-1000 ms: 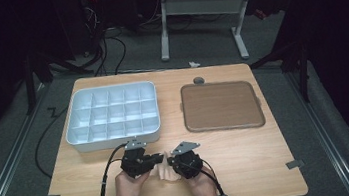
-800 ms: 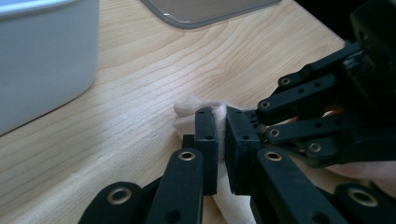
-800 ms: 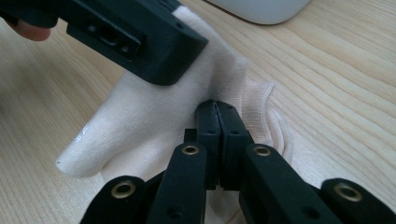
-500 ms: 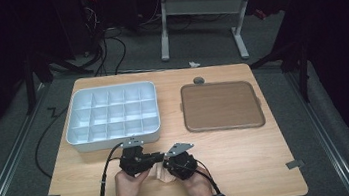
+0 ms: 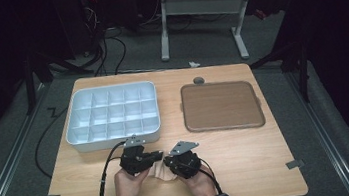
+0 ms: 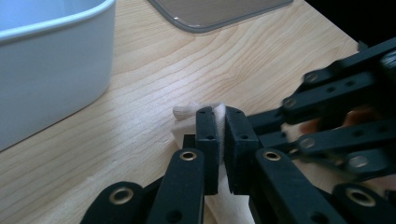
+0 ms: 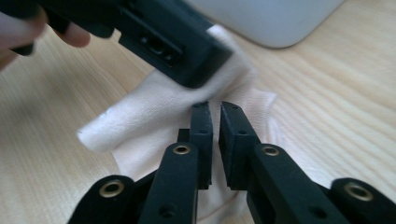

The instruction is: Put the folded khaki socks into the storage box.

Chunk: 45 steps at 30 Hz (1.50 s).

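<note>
Left gripper (image 6: pixel 218 122) of mine is clamped on a fold of the soft, ribbed cream cloth (image 5: pixel 160 171), while my right gripper (image 7: pixel 214 117) hangs over the same cloth with its jaws just parting, a thin gap between them and nothing pinched. Both work at the near edge of the pale wood-grain table (image 5: pixel 248 144), with bare wood to the right. Behind them sit the white plastic compartment tray (image 5: pixel 112 116), smooth and round-cornered, just beyond my left gripper, and the flat brown tray (image 5: pixel 221 105), well apart.
</note>
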Each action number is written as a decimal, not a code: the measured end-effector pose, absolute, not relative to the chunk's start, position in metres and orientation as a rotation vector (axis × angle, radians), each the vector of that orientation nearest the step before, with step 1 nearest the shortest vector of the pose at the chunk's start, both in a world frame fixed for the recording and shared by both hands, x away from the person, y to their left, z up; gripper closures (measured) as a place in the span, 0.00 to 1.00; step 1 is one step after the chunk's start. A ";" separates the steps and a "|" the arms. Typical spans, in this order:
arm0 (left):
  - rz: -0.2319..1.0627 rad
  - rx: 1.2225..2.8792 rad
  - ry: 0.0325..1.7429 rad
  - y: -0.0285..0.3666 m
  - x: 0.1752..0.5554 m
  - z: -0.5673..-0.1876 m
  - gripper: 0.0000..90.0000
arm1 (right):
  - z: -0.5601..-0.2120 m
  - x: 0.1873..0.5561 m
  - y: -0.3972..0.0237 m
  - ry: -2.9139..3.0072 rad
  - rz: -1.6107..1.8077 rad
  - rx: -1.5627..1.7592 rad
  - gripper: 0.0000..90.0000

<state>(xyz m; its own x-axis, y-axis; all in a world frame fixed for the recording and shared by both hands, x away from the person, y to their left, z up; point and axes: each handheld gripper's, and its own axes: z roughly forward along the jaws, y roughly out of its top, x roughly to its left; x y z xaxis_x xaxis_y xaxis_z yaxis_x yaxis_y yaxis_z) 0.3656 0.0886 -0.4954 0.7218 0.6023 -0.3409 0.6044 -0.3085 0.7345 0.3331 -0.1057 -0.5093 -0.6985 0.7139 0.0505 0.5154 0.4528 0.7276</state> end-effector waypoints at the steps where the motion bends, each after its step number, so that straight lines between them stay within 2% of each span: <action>1: -0.001 1.999 0.921 0.088 0.366 -0.496 0.96 | -0.506 0.331 -0.108 2.431 1.090 1.062 0.91; 3: 0.002 2.002 0.924 0.088 0.365 -0.497 0.96 | -0.502 0.328 -0.113 2.398 1.109 1.065 0.89; 7: 0.005 1.996 0.931 0.086 0.365 -0.497 0.95 | -0.497 0.324 -0.124 2.347 1.073 1.131 0.78; 12: 0.006 1.995 0.939 0.085 0.364 -0.496 0.96 | -0.502 0.324 -0.131 2.324 1.066 1.215 0.74; 23: 0.027 2.005 0.898 0.082 0.362 -0.493 0.95 | -0.518 0.330 -0.124 2.401 0.991 1.189 0.86; 45: -0.018 1.979 0.873 0.064 0.377 -0.492 0.95 | -0.524 0.341 -0.123 2.441 1.041 1.112 0.87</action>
<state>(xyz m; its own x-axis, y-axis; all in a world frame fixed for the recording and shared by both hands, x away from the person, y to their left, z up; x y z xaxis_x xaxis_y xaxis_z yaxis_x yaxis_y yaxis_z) 0.3768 0.0642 -0.4916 0.7462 0.5682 -0.3469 0.5824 -0.3046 0.7537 0.3410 -0.1234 -0.5235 -0.6719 0.7387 0.0530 0.5497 0.4495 0.7041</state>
